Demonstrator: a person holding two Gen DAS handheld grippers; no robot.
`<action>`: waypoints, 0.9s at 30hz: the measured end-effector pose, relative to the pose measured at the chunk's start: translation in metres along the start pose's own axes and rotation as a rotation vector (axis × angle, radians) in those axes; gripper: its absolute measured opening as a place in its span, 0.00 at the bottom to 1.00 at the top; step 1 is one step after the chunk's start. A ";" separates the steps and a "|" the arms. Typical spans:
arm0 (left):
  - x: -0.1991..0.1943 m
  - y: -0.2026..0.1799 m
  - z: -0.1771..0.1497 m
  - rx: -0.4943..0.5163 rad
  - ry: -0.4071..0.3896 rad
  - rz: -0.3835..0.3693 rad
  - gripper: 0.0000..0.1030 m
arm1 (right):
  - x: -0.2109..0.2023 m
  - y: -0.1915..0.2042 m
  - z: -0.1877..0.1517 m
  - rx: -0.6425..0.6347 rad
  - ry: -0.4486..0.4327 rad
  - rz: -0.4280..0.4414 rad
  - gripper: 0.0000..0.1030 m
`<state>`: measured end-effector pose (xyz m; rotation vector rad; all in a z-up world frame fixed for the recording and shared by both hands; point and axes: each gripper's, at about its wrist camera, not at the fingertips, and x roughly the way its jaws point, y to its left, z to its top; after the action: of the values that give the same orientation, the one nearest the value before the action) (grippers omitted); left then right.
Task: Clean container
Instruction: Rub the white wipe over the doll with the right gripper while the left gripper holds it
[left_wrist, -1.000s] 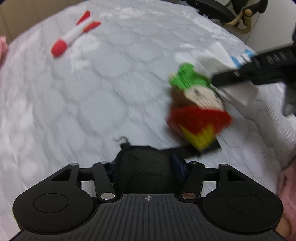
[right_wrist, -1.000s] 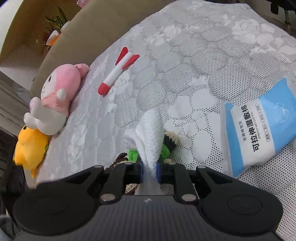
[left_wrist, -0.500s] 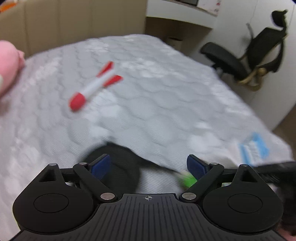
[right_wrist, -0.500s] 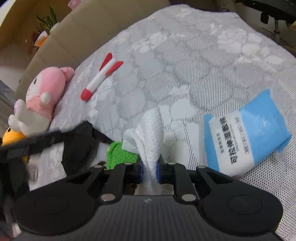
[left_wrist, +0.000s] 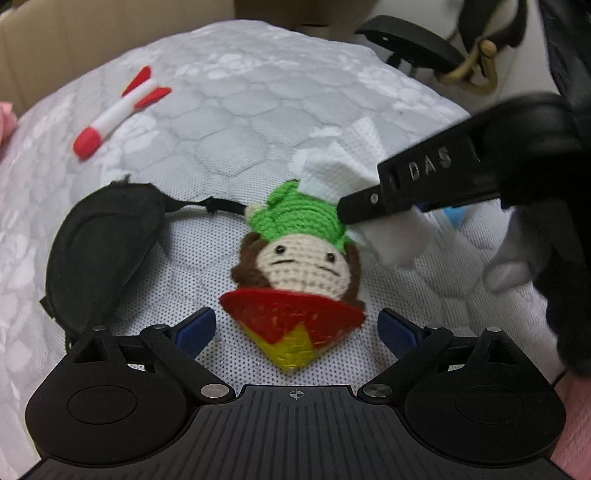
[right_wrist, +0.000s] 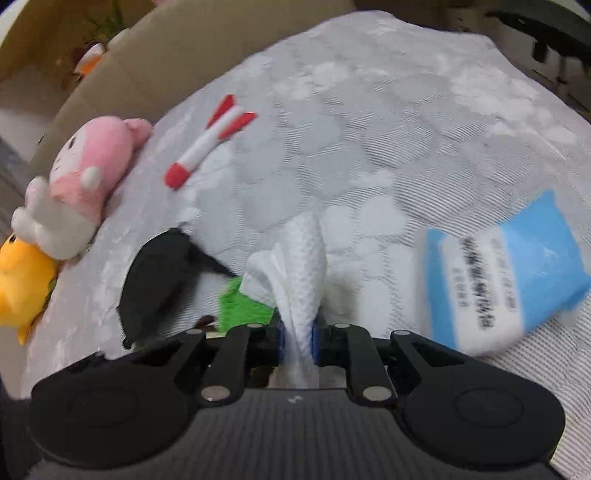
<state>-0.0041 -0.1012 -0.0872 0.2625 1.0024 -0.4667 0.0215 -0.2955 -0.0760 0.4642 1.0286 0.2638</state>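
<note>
The right gripper (right_wrist: 297, 338) pinches a white wipe (right_wrist: 295, 266) against the crochet doll (left_wrist: 295, 266), so wiping seems underway. The left gripper (left_wrist: 295, 328) is spread. At ten o'clock lies the black pouch (left_wrist: 99, 243) on the bed (left_wrist: 240, 122).

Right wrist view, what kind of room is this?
Probably a bedroom: a quilted mattress, a pink plush toy against the headboard, and an office chair beside the bed.
</note>
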 end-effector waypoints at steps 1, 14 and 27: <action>0.001 -0.001 -0.001 0.006 0.004 0.000 0.97 | 0.000 -0.004 0.001 0.011 0.003 -0.007 0.15; 0.023 0.007 -0.014 -0.044 0.096 -0.020 1.00 | -0.016 0.021 -0.019 -0.046 0.087 0.185 0.19; 0.030 0.008 -0.011 -0.039 0.111 -0.007 1.00 | 0.001 0.024 0.002 -0.113 -0.042 0.069 0.14</action>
<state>0.0053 -0.0971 -0.1186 0.2521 1.1201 -0.4425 0.0238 -0.2741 -0.0642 0.4012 0.9525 0.3703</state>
